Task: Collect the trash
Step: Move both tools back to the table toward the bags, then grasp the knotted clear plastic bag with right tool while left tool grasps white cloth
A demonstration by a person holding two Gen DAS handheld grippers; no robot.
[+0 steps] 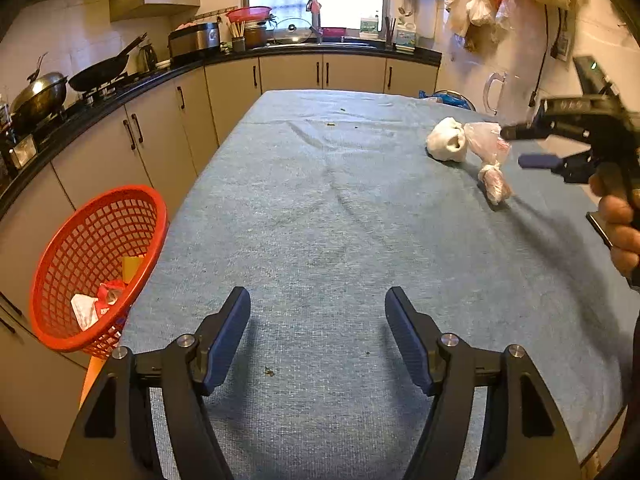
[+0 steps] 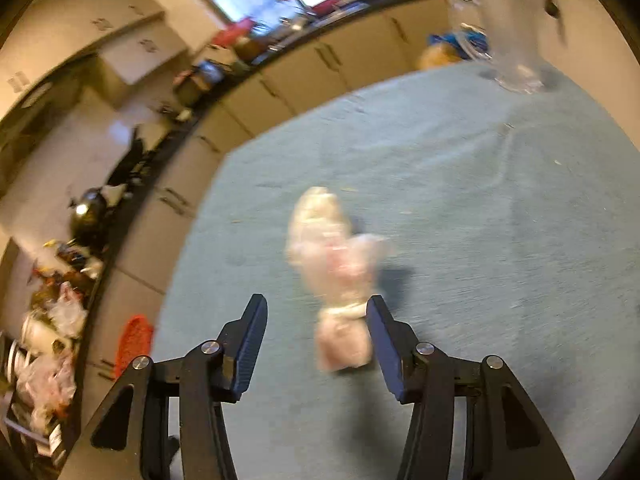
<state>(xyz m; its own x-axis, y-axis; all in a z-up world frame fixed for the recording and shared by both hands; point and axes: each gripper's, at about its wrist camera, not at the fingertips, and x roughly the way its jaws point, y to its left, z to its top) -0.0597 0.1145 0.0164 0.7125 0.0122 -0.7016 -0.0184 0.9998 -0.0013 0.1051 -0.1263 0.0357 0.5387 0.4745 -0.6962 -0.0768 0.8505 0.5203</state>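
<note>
Blue cloth covers the worktop (image 1: pixel 320 208) of this kitchen, and nearest the left wrist camera the left gripper (image 1: pixel 318 300) hovers over bare cloth with its jaws spread wide and nothing between them, apparently idle for now. Just off the worktop's left edge, a red basket (image 1: pixel 52 264) is tipped with its mouth toward the worktop, probably so scraps drop in easily; it already holds crumpled paper and wrappers. Farther along on the right side lie the pieces yet to collect: a knotted plastic bag (image 1: pixel 490 160) and, touching its far end, a white crumpled wad (image 1: pixel 447 141). The right gripper (image 1: pixel 516 146) reaches in above them, jaws wide. In its own blurred view, the right gripper (image 2: pixel 318 306) has the knotted plastic bag (image 2: pixel 340 280) lying between its open fingers, close beside the right one, which suggests a lined-up grasp not yet closed. Beyond, cabinets and a cluttered sink counter line the window wall.
</note>
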